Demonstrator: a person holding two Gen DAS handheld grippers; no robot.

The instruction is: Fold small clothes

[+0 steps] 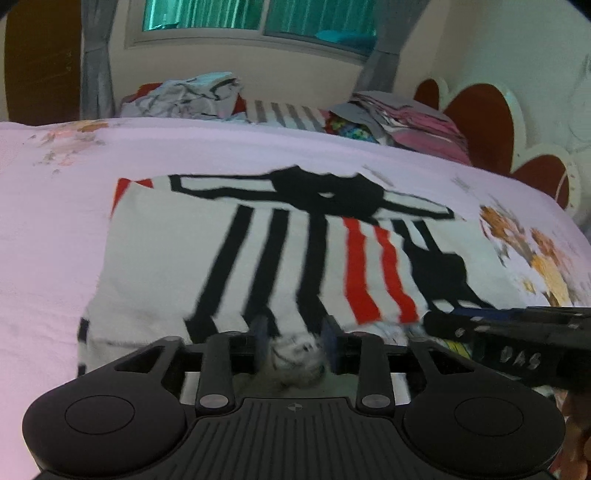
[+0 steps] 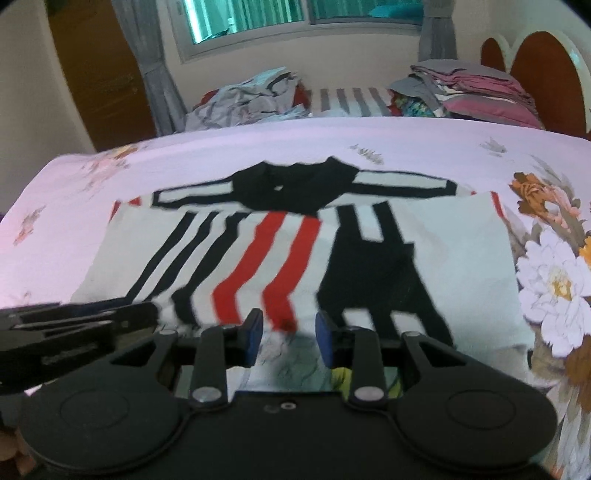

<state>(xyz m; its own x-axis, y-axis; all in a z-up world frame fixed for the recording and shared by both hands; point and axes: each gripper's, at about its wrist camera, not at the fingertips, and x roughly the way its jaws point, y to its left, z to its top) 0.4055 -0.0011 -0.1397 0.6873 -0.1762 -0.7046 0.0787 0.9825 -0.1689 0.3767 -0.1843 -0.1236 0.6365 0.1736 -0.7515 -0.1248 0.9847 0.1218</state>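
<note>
Two black grippers sit nearest the lens, side by side at the near hem of one striped shirt [image 2: 280, 251]. Left gripper [image 1: 295, 343]: jaws parted, blue pads standing clear on either side of a crumpled bunch of cloth at the hem; the pads do not appear to press on it, though blur limits certainty. Right gripper [image 2: 288, 336]: jaws parted, one blue pad on each side of the hem's edge; whether the pads bear on the fabric cannot be determined from either view.

Shirt: one item, white with black and red vertical stripes and a black collar, lying flat on the bed [image 2: 221, 147], collar pointing away from the grippers, both short sleeves spread outward.

Bed covering: one pale pink sheet with floral print, the largest blooms to the right of the shirt.

Beyond the shirt, at the far edge of the bed: one loose heap of clothes [image 2: 251, 99] to the left, one stack of folded clothes [image 2: 476, 92] to the right, one grey-striped cloth [image 2: 347, 99] between them.

Behind these: one window [image 2: 303, 14] with two grey curtains.

Headboard [image 1: 480, 122]: red-brown, scalloped, right of the folded stack.
</note>
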